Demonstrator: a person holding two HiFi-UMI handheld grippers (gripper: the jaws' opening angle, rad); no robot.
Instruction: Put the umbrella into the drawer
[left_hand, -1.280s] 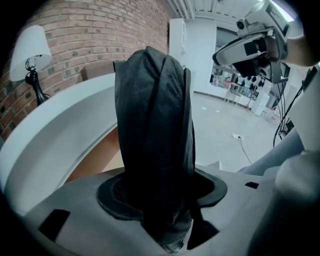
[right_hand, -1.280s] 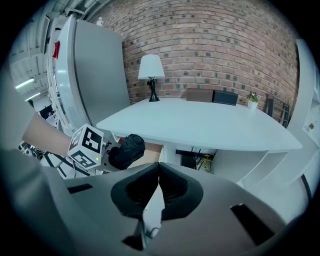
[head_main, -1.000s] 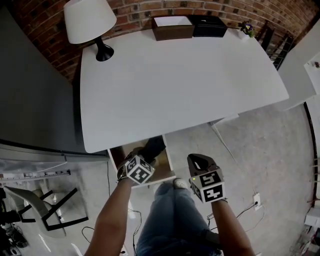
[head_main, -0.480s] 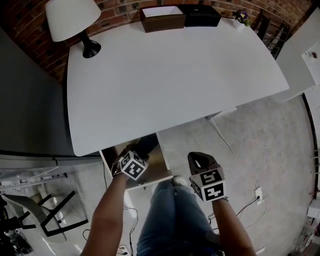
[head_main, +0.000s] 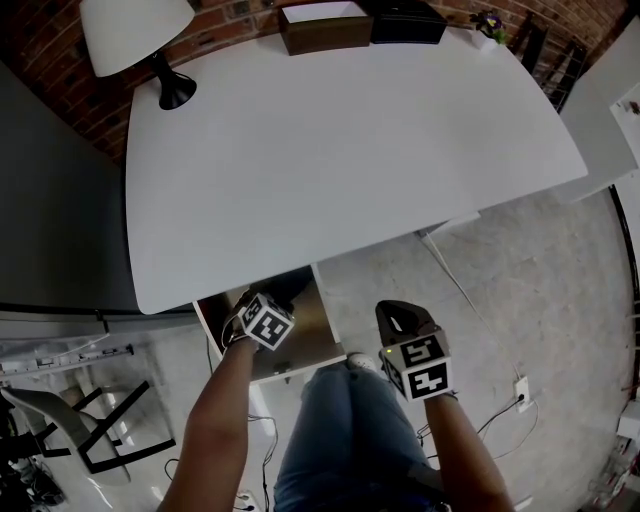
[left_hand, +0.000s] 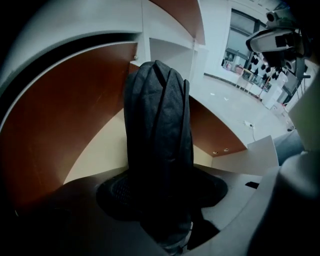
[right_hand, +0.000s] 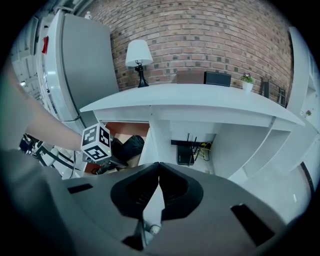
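Observation:
A folded dark umbrella (left_hand: 157, 145) stands between the jaws of my left gripper (left_hand: 161, 200), which is shut on its lower part. Its far end reaches into the open wooden drawer (left_hand: 107, 150). In the head view the left gripper (head_main: 272, 305) hangs over the drawer (head_main: 318, 335) under the white table's near edge, with the umbrella (head_main: 288, 288) pointing in under the tabletop. My right gripper (head_main: 400, 318) is to the right of the drawer, above the floor. Its jaws (right_hand: 158, 167) meet at the tips with nothing between them. The right gripper view also shows the umbrella (right_hand: 129, 146) in the drawer.
The white table (head_main: 340, 160) carries a lamp (head_main: 135, 35), a brown box (head_main: 320, 25), a black box (head_main: 405, 20) and a small plant (head_main: 490, 22) along the brick wall. A grey fridge (right_hand: 82, 70) stands left. A black router (right_hand: 186, 152) sits under the table. Jeans-clad legs (head_main: 345, 430) are below.
Both grippers have sunk. The left one has carried the umbrella down and further into the open drawer. The right one stays shut beside it.

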